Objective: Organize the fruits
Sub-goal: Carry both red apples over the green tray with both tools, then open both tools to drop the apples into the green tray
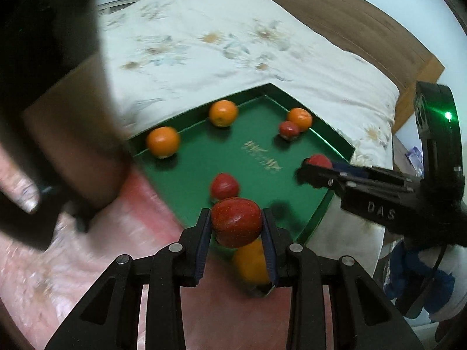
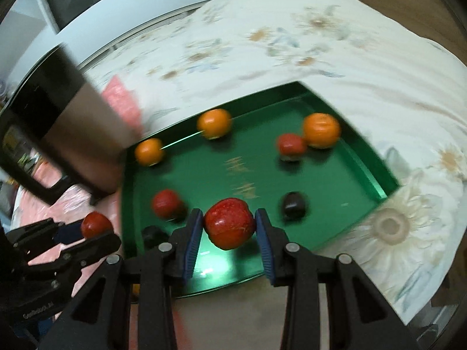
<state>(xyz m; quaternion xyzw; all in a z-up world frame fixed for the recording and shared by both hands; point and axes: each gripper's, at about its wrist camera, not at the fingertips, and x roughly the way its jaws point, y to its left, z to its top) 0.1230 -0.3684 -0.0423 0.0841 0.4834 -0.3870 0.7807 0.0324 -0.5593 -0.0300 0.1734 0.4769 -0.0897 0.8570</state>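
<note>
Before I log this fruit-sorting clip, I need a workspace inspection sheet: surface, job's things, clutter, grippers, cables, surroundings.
Surface: green tray lying on a bed, pink cloth beside it.
Job's things: three oranges and two red fruits lie loose in the tray; two dark items also there, too blurred to name.
Clutter: nothing seen.
Grippers: left gripper shut on a red apple; right gripper shut on another red apple.
Cables: dark cable hangs by the right gripper's body.
Surroundings: floral quilt, wooden headboard.
</note>
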